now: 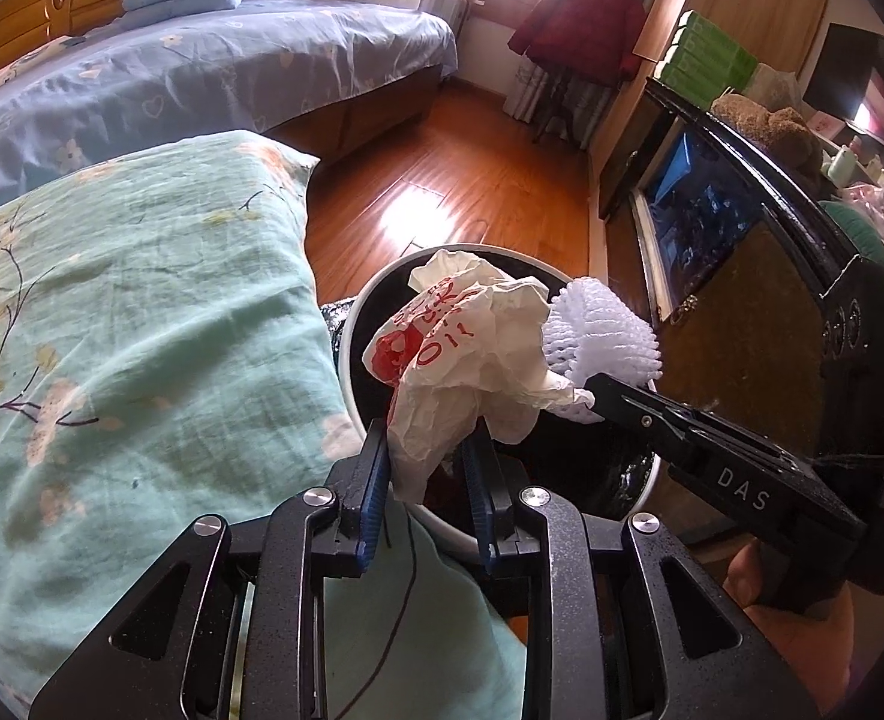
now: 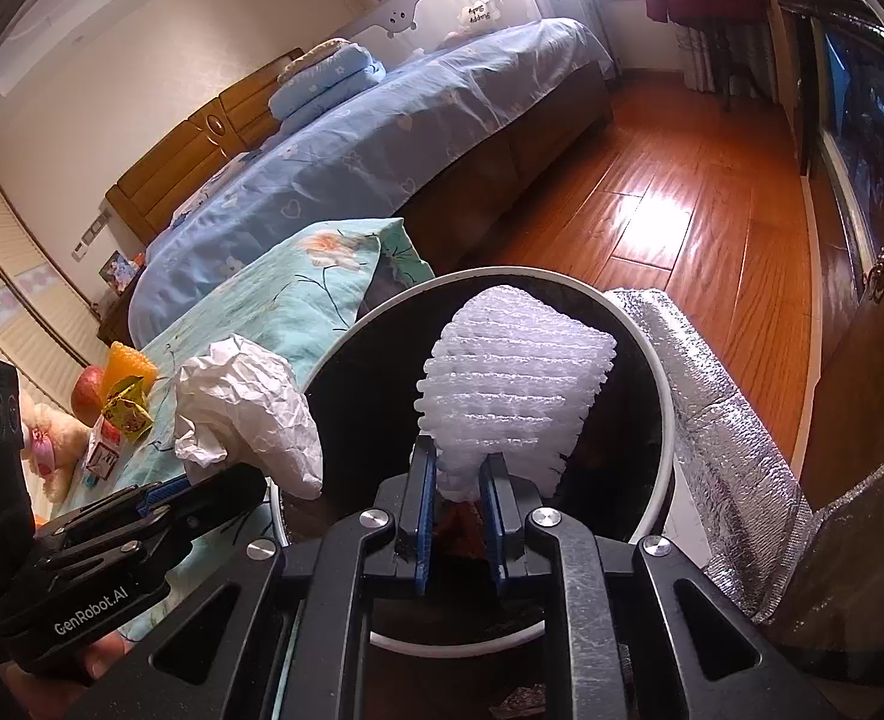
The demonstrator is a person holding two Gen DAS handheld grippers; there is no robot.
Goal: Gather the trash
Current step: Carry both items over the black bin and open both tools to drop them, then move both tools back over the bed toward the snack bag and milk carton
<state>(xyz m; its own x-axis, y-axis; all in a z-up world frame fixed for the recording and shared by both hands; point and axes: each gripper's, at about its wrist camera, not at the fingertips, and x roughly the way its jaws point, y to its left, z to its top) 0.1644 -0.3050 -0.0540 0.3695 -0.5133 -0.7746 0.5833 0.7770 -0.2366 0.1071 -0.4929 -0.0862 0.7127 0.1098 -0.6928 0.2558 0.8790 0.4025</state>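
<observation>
Over the white-rimmed bin (image 1: 351, 354), the left gripper (image 1: 427, 450) pinches a crumpled red-printed wrapper (image 1: 466, 360), jaws nearly closed. From the right wrist, the right gripper (image 2: 459, 480) clamps white foam netting (image 2: 514, 384) above the bin's dark mouth, beside the flowered cushion (image 2: 274, 306).

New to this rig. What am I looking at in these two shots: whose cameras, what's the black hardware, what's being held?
No robot arm here: a person carries a two-finger handheld gripper in each hand, and each has a fisheye camera looking along its jaws.

The left wrist view shows the left gripper shut on a crumpled white wrapper with red print. The right wrist view shows the right gripper shut on a white foam fruit net. Each gripper also appears in the other's picture.

Both pieces hang over a white-rimmed bin with a black liner. Beside it lies a teal floral cloth with an apple and snack packets on it.
</observation>
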